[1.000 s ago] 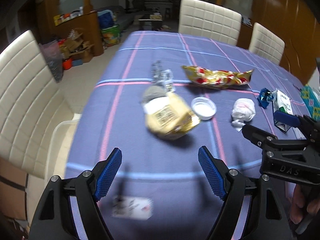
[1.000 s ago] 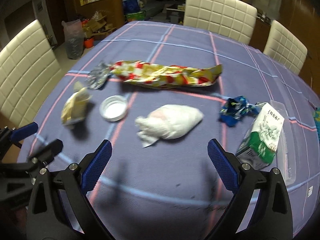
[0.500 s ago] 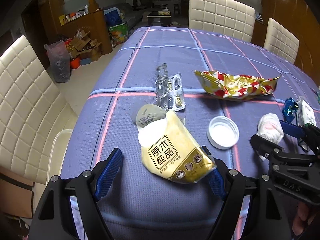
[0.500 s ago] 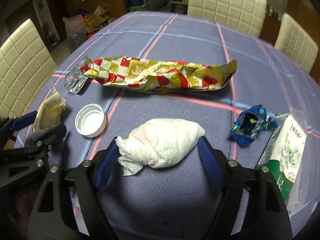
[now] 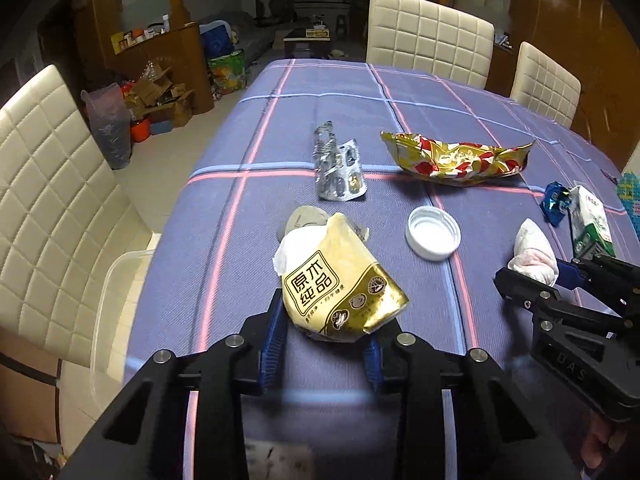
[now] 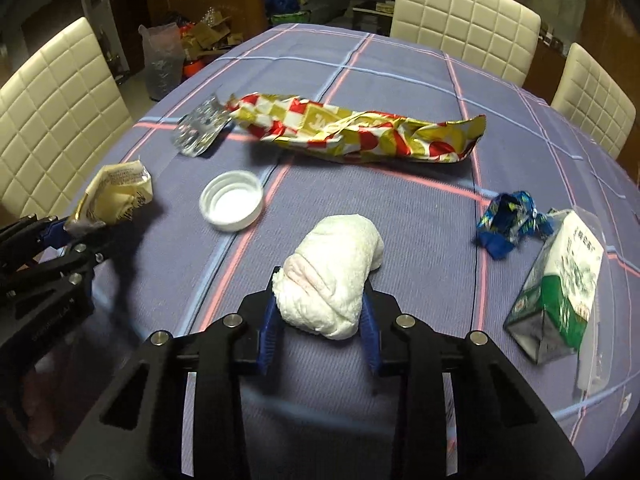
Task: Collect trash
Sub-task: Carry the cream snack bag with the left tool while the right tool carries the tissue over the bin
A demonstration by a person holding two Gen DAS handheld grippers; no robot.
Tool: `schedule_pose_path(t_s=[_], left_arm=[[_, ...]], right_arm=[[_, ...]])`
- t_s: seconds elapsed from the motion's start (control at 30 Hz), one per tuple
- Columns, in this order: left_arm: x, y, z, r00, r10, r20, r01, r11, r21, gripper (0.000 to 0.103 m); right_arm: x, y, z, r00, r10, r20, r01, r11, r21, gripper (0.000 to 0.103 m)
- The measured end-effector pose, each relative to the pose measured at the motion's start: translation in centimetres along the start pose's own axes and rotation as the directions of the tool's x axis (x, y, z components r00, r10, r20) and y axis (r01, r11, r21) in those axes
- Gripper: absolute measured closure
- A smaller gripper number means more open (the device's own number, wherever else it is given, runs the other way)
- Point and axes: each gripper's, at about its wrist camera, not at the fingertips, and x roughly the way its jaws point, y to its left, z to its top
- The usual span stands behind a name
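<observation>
In the left wrist view, the yellow wrapper (image 5: 340, 284) is clamped by the left gripper (image 5: 322, 338), just left of the white cap (image 5: 433, 233). In the right wrist view, the white tissue wad (image 6: 330, 280) is pinched by the right gripper (image 6: 318, 336), right of that cap (image 6: 232, 201).

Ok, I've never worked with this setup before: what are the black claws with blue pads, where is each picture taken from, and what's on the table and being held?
There is no robot arm. A person holds a hand-held gripper in each hand, and a fisheye camera on each looks forward along its two fingers.

The left wrist view shows the left hand-held gripper shut on a yellow snack packet. The right wrist view shows the right hand-held gripper shut on a wad of white tissue.

On the purple checked tablecloth lie more trash: a white lid, a long red and gold wrapper, a silver blister pack, a blue foil wrapper and a green and white carton.
</observation>
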Motion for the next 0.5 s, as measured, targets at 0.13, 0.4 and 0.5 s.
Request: schedule_pose_path(t_s=[0.13, 0.4, 0.5], left_arm=[[-1.5, 0.8, -1.1, 1.000, 0.008, 0.013, -0.008, 1.000, -0.002, 0.070], [-4.0, 1.7, -2.9, 0.999, 0.011, 0.041, -0.011, 1.000, 0.005, 0.070], [-4.9, 1.9, -3.4, 0.998, 0.016, 0.054, -0.017, 1.000, 0.007, 0.070]], right_arm=[[-1.1, 0.7, -0.9, 1.000, 0.005, 0.001, -0.005, 1.000, -0.007, 0.067], [-3.2, 2.7, -2.4, 1.000, 0.019, 0.009, -0.019, 1.000, -0.024, 0.067], [-4.1, 3.6, -2.8, 1.000, 0.020, 0.020, -0.019, 0.999, -0.036, 0.067]])
